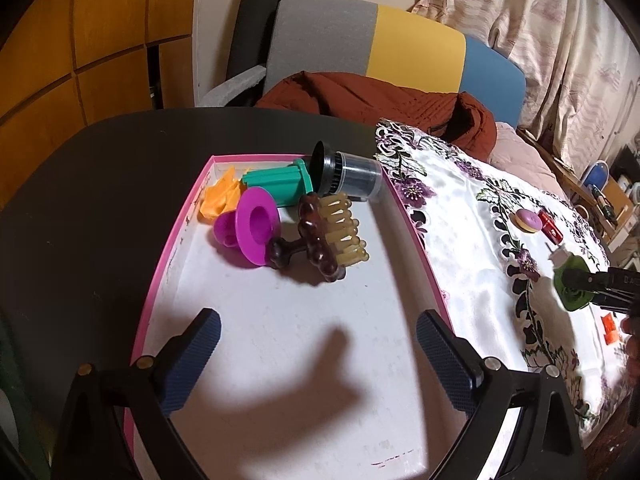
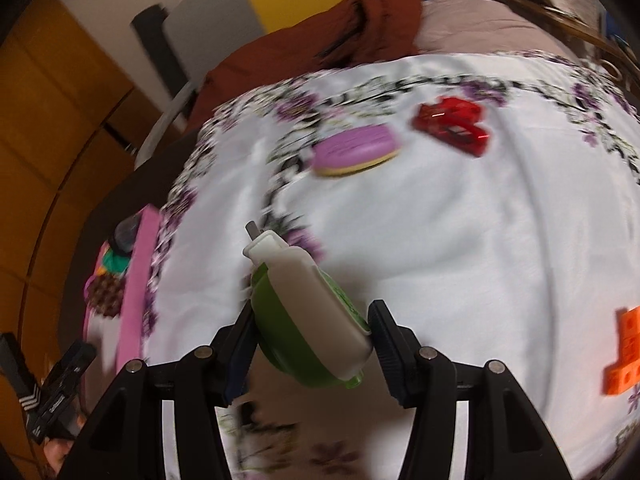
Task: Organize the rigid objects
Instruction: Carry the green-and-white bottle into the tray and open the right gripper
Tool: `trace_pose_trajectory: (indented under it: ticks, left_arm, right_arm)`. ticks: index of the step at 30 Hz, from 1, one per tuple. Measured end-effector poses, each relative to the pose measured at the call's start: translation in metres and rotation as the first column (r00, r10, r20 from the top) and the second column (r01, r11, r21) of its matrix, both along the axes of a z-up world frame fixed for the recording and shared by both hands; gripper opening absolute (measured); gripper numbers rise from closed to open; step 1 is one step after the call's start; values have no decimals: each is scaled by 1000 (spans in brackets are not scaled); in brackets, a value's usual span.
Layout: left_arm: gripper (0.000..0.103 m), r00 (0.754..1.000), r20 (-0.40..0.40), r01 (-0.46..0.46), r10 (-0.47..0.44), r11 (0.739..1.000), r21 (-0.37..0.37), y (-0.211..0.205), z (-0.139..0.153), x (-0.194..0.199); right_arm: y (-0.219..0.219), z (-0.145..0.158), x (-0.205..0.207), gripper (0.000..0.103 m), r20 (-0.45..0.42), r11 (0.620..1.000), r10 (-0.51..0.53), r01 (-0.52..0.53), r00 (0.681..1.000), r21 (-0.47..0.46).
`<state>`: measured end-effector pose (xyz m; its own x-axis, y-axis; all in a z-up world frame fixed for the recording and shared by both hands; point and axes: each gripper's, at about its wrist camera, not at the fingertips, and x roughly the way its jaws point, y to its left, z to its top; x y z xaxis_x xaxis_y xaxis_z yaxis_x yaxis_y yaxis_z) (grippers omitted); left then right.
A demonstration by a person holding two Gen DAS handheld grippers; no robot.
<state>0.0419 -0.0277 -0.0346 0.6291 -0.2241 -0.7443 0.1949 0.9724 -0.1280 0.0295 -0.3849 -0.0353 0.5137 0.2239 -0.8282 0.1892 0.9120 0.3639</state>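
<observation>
Over at the left, the pink-rimmed tray (image 1: 176, 248) sits on the dark table (image 1: 80, 200), and the left gripper (image 1: 318, 332) hangs above its bare near half with jaws wide apart and nothing between them. Five things crowd the tray's far end: one orange piece (image 1: 220, 196), one teal ribbed block (image 1: 278, 184), one magenta cup-shaped toy (image 1: 250, 226), one brown brush (image 1: 324, 232) with pale bristles, and one dark capped jar (image 1: 348, 174) lying on its side against the rim. Moving right onto the flowered cloth (image 2: 460, 240), the right gripper (image 2: 312, 332) is clamped on a green-and-white dispenser (image 2: 316, 312), one finger on the green side and one on the white. Its long axis runs forward along the fingers, nozzle pointing away and tilted left. I cannot tell whether it rests on the cloth or is lifted clear. From these jaws the tray lies to the left, its pink wall just beside the cloth's edge, so the carry likely goes leftward. Further right on the cloth remain one purple macaron-like disc (image 2: 354, 152), one red toy car (image 2: 454, 124), and one orange block piece (image 2: 628, 352) near the right edge.
</observation>
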Motion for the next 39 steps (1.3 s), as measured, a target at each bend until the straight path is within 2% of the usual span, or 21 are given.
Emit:
trace_pose_trajectory:
  ticks: [10, 15, 21, 26, 39]
  left_arm:
    - [100, 999, 36, -15, 15, 1000, 9, 8, 7, -11]
    - [101, 999, 50, -23, 22, 1000, 13, 17, 9, -17]
    - [101, 997, 52, -59, 57, 998, 26, 30, 9, -19]
    - [101, 995, 60, -85, 84, 996, 11, 42, 12, -22]
    - [101, 992, 31, -122, 123, 992, -24, 58, 6, -20]
  right_arm:
    - [127, 27, 21, 55, 41, 982, 181, -183, 983, 49]
    - [173, 29, 36, 55, 40, 974, 218, -220, 975, 62]
    - [199, 21, 54, 55, -8, 985, 164, -163, 987, 63]
    - [209, 12, 71, 55, -43, 994, 78, -74, 996, 74]
    - [223, 0, 85, 55, -48, 999, 0, 2, 999, 42]
